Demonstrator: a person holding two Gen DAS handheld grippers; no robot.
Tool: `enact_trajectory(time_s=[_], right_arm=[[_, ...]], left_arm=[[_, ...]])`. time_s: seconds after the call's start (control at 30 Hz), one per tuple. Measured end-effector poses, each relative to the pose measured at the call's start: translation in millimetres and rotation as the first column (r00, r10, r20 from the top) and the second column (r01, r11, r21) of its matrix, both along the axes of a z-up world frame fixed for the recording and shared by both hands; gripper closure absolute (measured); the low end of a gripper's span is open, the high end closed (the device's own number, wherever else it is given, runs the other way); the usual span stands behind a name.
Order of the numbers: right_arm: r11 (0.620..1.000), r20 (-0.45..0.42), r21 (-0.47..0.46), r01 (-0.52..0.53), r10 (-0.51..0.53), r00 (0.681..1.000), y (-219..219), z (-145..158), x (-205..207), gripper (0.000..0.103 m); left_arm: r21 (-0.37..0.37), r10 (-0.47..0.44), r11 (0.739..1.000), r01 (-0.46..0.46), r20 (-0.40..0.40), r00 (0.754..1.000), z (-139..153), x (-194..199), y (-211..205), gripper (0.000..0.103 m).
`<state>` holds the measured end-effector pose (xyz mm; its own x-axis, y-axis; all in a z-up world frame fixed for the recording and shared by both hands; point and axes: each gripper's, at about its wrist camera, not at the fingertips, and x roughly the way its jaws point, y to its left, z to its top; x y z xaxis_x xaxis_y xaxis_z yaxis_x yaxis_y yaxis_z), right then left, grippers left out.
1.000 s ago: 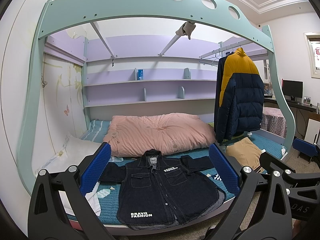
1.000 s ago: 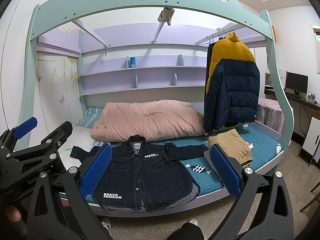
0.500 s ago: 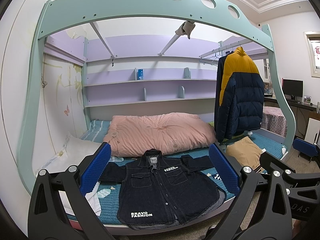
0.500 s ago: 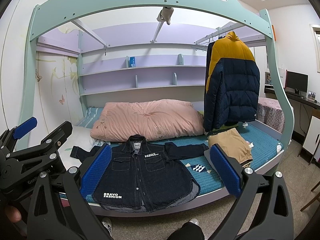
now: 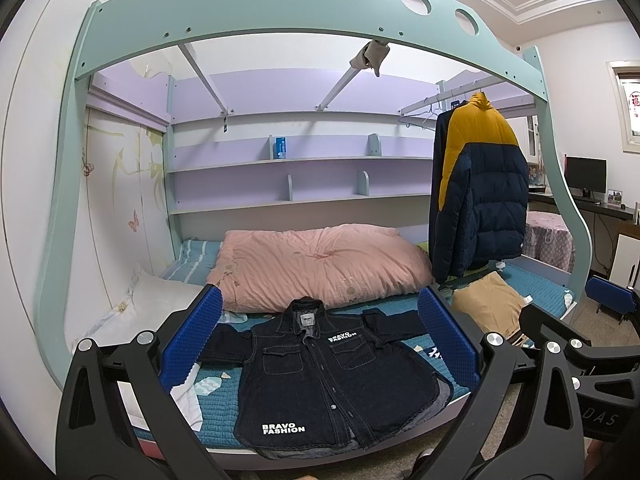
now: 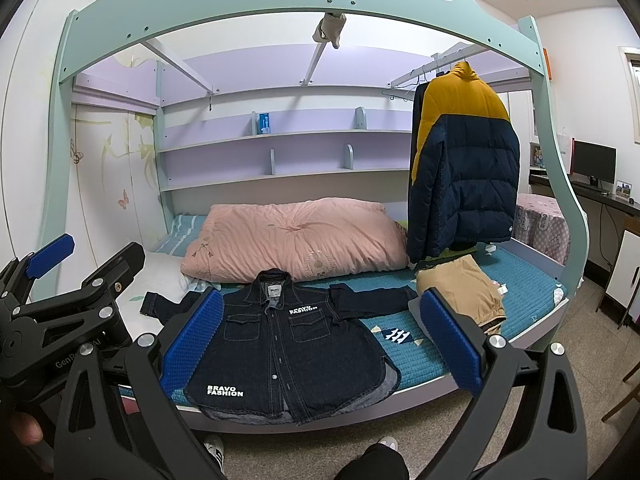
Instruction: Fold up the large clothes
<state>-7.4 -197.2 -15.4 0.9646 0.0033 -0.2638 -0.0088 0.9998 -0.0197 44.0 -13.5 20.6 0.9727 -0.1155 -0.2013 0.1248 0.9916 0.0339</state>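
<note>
A dark denim jacket [image 5: 320,376] with white "BRAVO FASHION" print lies spread flat, front up, at the near edge of the teal bed [image 5: 216,416]. It also shows in the right wrist view [image 6: 288,340], sleeves out to both sides. My left gripper [image 5: 318,340] is open and empty, held back from the bed with the jacket seen between its blue pads [image 5: 192,340]. My right gripper [image 6: 318,336] is open and empty, also short of the bed. The left gripper shows at the left of the right wrist view [image 6: 52,256].
A pink quilt [image 6: 292,236] lies behind the jacket. A folded tan garment [image 6: 460,288] sits on the bed at the right. A navy and yellow puffer jacket [image 6: 464,160] hangs from a rail. A white pillow [image 5: 160,300] lies at the left. The person's feet [image 6: 216,448] stand before the bed.
</note>
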Motion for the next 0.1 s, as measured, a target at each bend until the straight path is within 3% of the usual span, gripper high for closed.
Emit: enact_trajectory(time_s=[0.1], right_arm=[[1.000, -0.001, 0.000, 0.001, -0.001, 1.000, 0.7, 0.2, -0.1, 0.008]], left_arm=[[0.000, 0.001, 1.000, -0.001, -0.002, 1.000, -0.7, 0.0, 2.3, 0.005]])
